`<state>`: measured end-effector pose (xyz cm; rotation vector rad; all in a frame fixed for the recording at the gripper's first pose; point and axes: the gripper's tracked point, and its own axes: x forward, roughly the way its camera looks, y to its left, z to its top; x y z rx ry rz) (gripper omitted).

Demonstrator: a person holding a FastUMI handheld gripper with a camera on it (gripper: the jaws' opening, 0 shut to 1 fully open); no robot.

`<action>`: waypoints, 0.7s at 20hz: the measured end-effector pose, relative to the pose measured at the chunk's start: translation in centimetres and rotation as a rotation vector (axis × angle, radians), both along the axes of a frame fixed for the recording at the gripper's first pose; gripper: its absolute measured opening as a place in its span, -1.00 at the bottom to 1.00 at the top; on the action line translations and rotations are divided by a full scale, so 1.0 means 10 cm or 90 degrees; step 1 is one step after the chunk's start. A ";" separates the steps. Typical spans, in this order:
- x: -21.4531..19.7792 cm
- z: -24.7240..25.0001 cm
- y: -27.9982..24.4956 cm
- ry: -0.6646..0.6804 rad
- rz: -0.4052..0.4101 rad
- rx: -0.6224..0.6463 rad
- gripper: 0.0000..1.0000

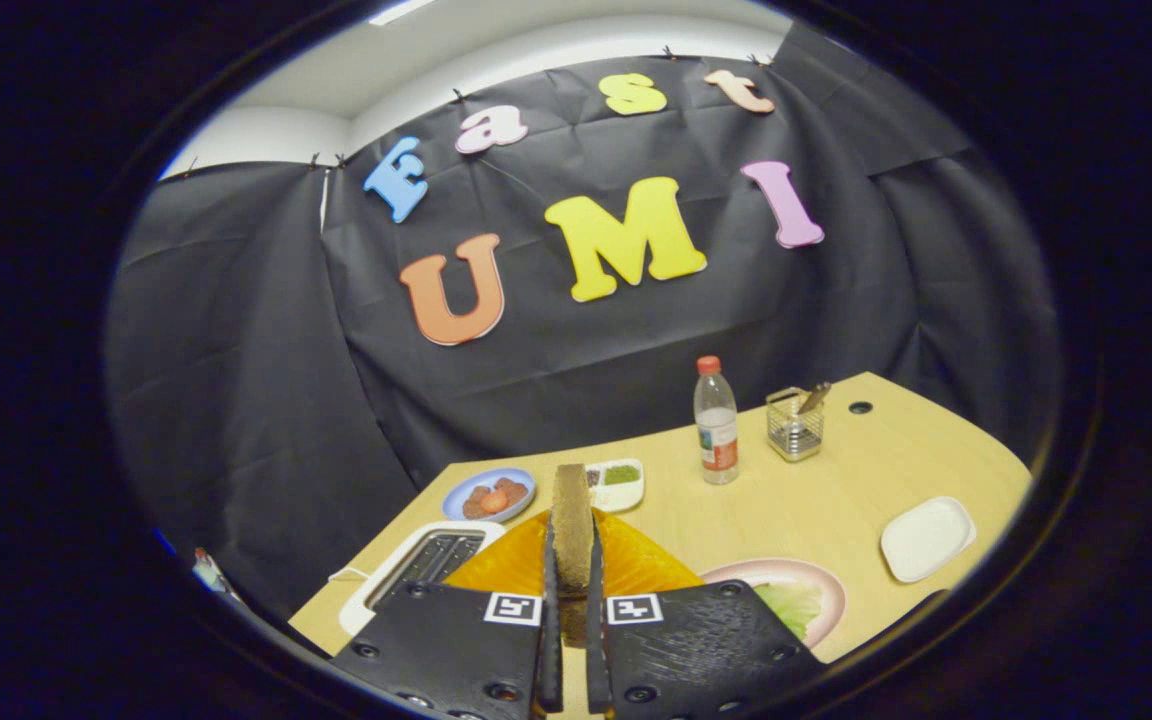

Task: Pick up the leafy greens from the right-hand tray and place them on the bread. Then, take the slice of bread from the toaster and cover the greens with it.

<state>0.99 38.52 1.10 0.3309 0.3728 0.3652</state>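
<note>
My gripper point(572, 575) is shut on a brown slice of bread point(571, 520), which stands upright and edge-on between the two fingers, above the table. The white toaster point(423, 566) lies just left of the fingers, its slots dark. Right of the fingers sits a pink plate point(821, 583) with pale leafy greens point(789, 605) on it, partly hidden behind the gripper body. Whether bread lies under the greens I cannot tell.
An orange, shiny sheet point(636, 562) lies right behind the held slice. Farther back are a blue plate with red food point(489, 495) and a white tray with green bits point(617, 484). A water bottle point(716, 422), a wire basket point(794, 425) and a white dish point(927, 538) stand to the right.
</note>
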 end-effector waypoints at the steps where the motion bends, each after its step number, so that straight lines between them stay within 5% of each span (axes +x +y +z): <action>1: 0.01 -0.10 -0.07 0.008 -0.006 -0.002 -0.82; 14: 0.06 -1.14 -0.56 0.118 -0.007 0.043 -0.82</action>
